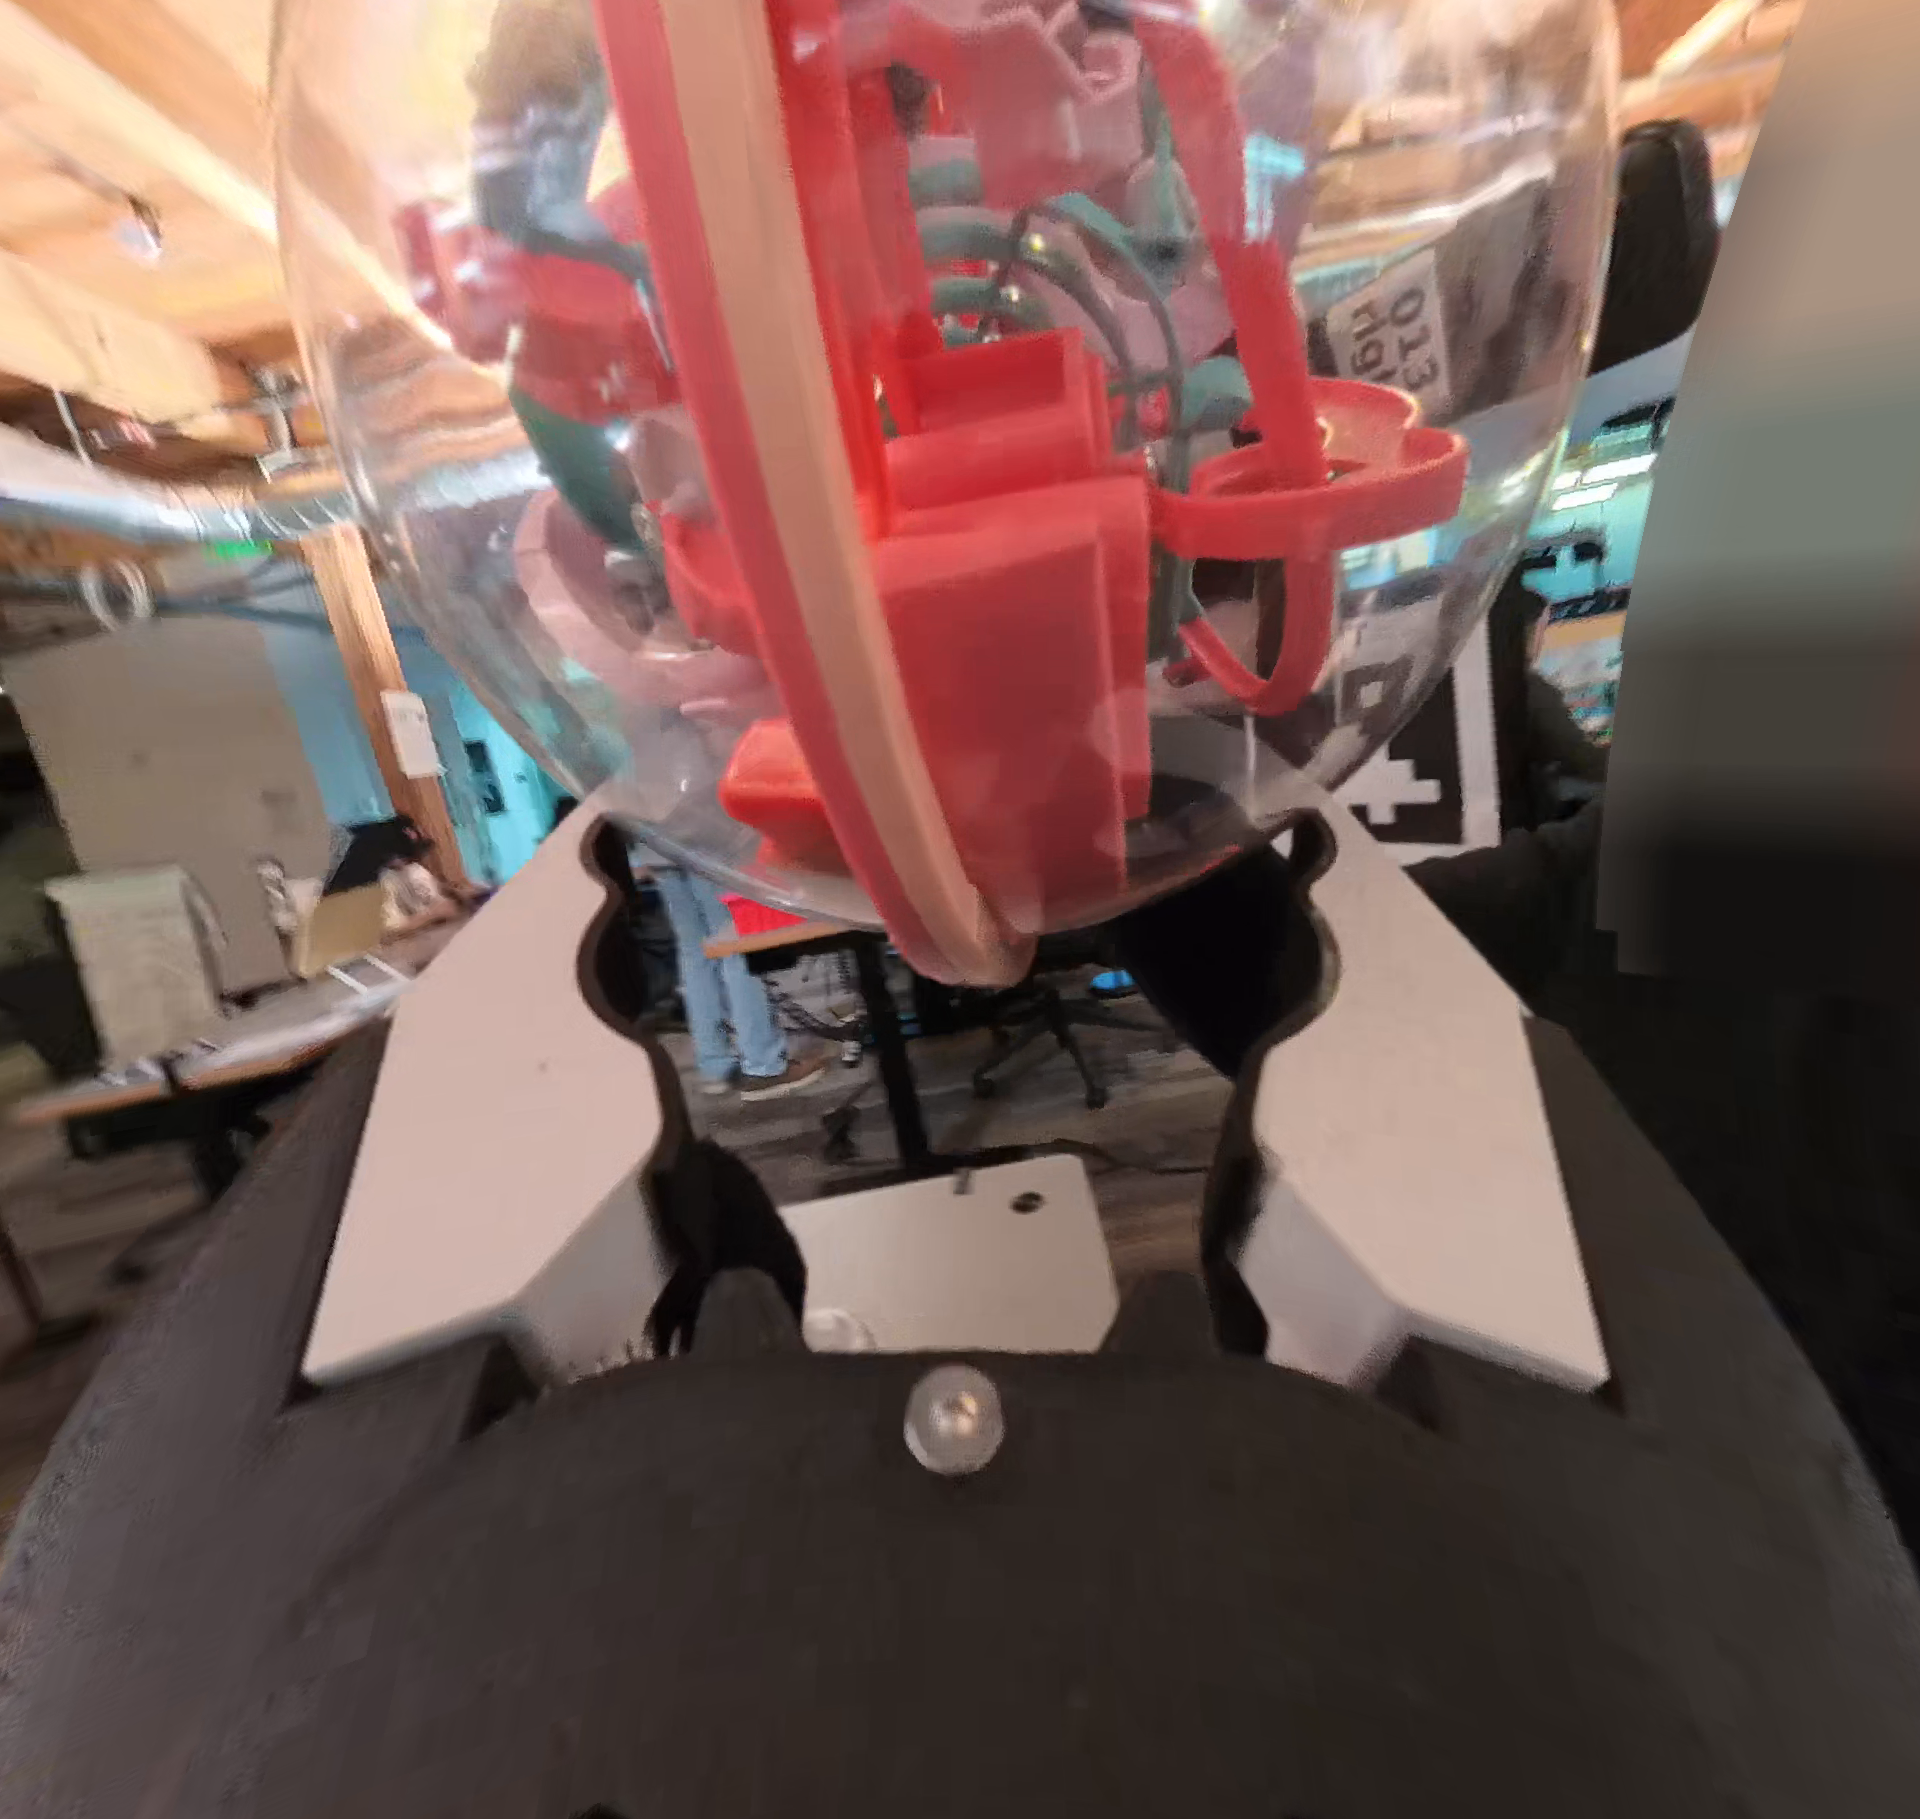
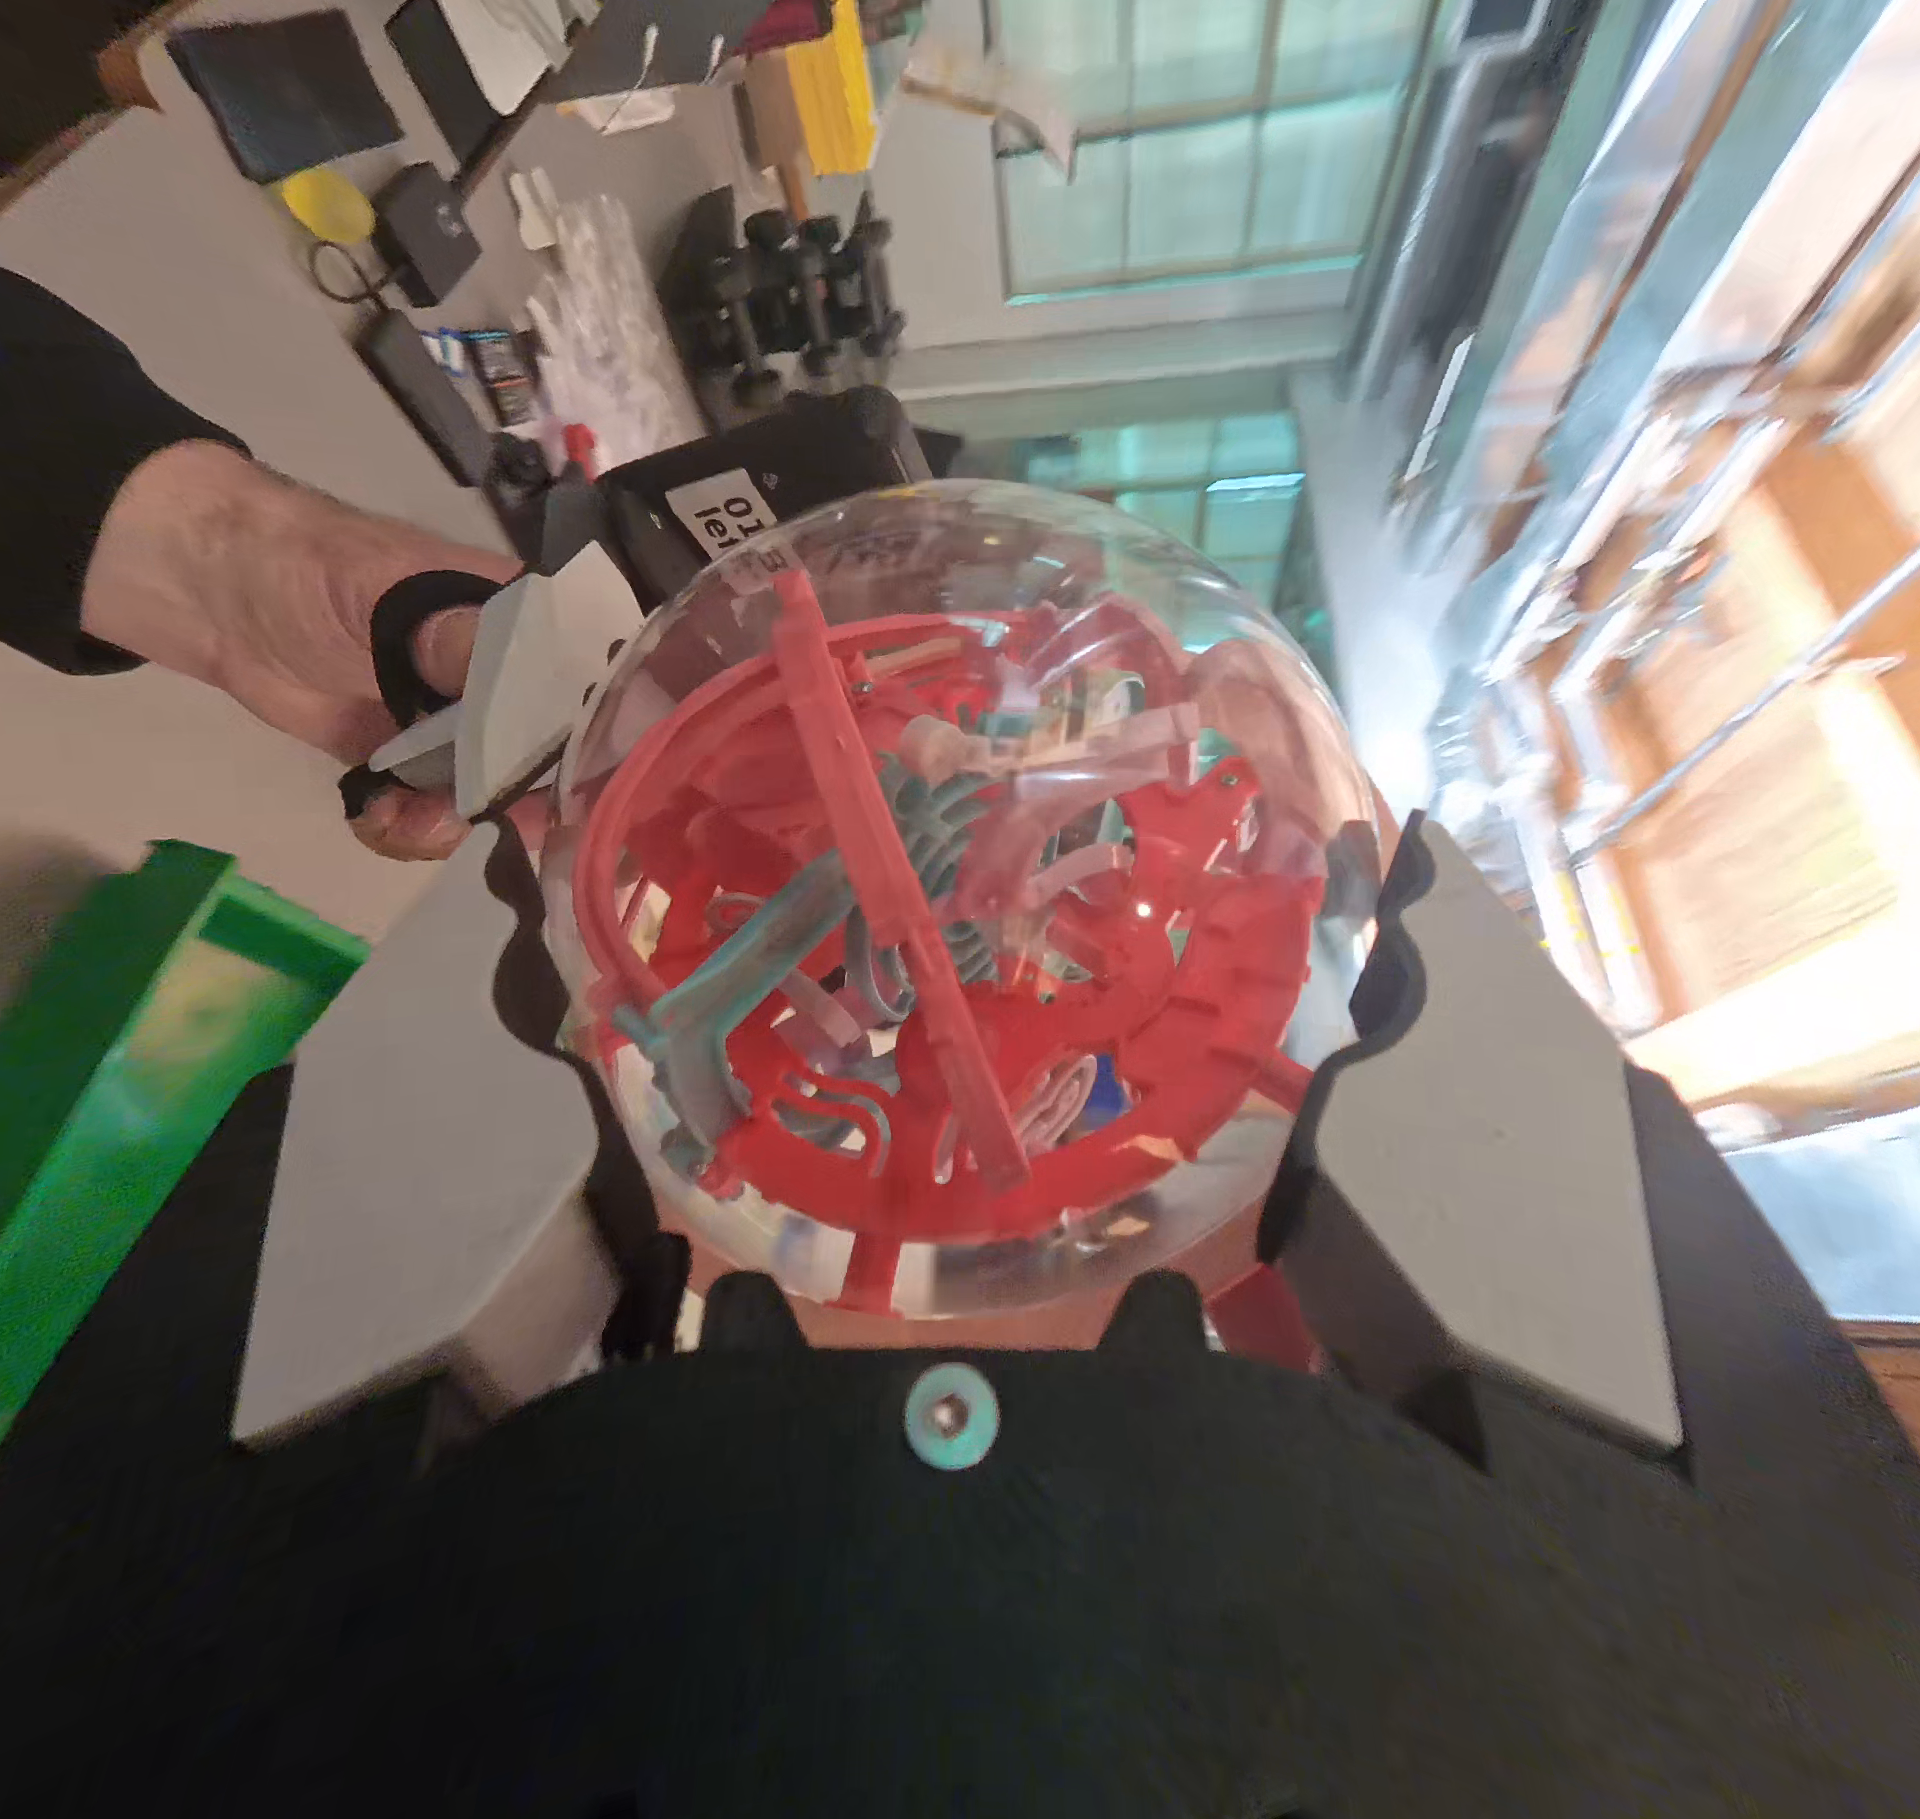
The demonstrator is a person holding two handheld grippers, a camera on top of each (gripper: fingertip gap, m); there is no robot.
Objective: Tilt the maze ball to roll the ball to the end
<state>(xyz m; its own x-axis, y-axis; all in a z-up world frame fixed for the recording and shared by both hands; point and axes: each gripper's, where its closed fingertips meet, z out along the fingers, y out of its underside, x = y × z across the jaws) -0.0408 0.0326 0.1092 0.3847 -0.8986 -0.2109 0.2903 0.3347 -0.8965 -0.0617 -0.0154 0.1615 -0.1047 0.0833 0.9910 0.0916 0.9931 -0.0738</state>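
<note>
The maze ball [image 2: 935, 886] is a clear sphere with red, pink and teal tracks inside. It sits deep between the two fingers of my right gripper [image 2: 956, 834], which press on its left and right sides. In the left wrist view the maze ball [image 1: 935, 419] fills the upper frame. My left gripper [image 1: 961, 834] has its jaws spread wide, with the fingertips [image 1: 613, 839] against the sphere's near side. The left gripper also shows in the right wrist view [image 2: 520, 689], touching the sphere's upper left. I cannot make out the small ball inside.
A person's hand [image 2: 260, 606] holds the left gripper. A green bin [image 2: 156, 1042] is at the left, and a white table [image 2: 187, 294] carries dumbbells [image 2: 800, 304] and small devices. Far off stand a person's legs [image 1: 727, 990] and an office chair [image 1: 1039, 1052].
</note>
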